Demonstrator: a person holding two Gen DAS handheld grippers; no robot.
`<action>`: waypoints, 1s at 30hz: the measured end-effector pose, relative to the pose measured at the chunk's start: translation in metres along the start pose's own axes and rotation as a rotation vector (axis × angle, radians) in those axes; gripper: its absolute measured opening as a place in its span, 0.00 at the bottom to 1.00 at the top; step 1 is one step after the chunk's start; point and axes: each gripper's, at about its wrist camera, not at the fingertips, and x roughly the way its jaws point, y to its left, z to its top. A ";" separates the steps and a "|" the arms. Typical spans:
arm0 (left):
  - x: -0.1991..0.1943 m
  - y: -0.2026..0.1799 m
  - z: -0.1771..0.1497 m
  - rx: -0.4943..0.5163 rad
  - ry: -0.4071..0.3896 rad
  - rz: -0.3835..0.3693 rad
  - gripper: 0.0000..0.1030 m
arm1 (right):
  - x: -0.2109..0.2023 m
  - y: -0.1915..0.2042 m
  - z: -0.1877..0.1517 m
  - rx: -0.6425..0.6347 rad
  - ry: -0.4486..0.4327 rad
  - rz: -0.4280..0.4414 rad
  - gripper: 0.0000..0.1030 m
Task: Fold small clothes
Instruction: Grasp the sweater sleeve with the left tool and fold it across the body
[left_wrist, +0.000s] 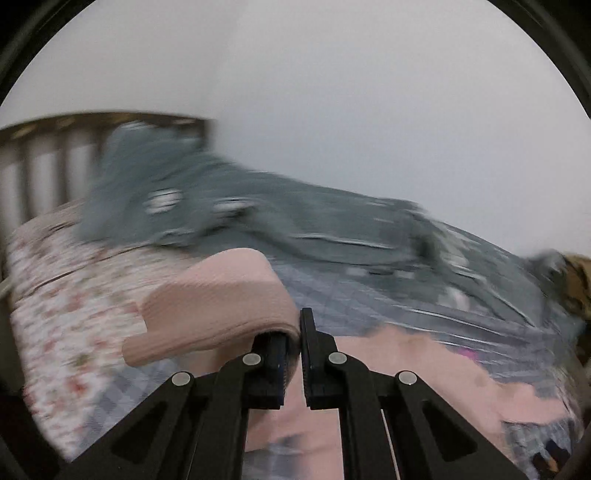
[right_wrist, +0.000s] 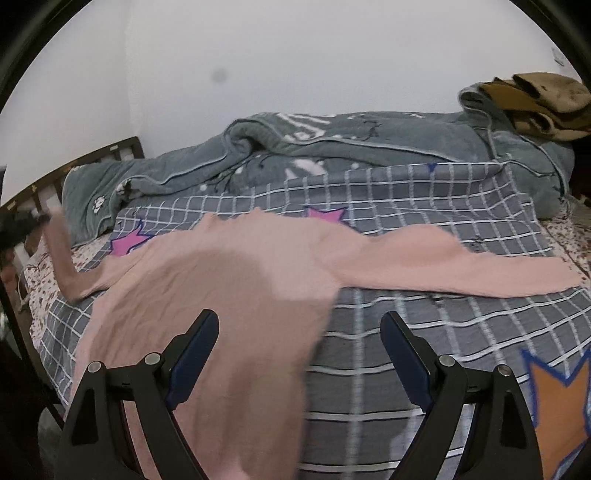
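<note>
We hold the top's (right_wrist: 229, 280) left sleeve (left_wrist: 207, 306) pinched in the left hand-held gripper (left_wrist: 293, 354), lifted off the bed (right_wrist: 424, 332). The body lies rightward; the right hand-held gripper (right_wrist: 299, 354) hovers wide open, empty, over its hem.

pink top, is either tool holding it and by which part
The left tool is shut on the pink top at the end of one sleeve, lifted off the bed. The right tool is open, empty.

I see a pink top (right_wrist: 229, 280) lying spread on the checked cover. One sleeve (right_wrist: 461, 266) stretches flat to the right. The other sleeve (left_wrist: 218, 299) is lifted.
</note>
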 end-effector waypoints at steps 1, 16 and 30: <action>0.008 -0.027 0.000 0.021 0.013 -0.076 0.07 | -0.002 -0.006 0.001 0.004 -0.004 -0.007 0.86; 0.081 -0.224 -0.156 0.377 0.366 -0.309 0.31 | -0.017 -0.076 -0.028 0.084 0.047 -0.052 0.86; 0.057 -0.089 -0.080 0.166 0.150 -0.075 0.83 | 0.034 -0.005 0.014 -0.060 0.060 0.068 0.86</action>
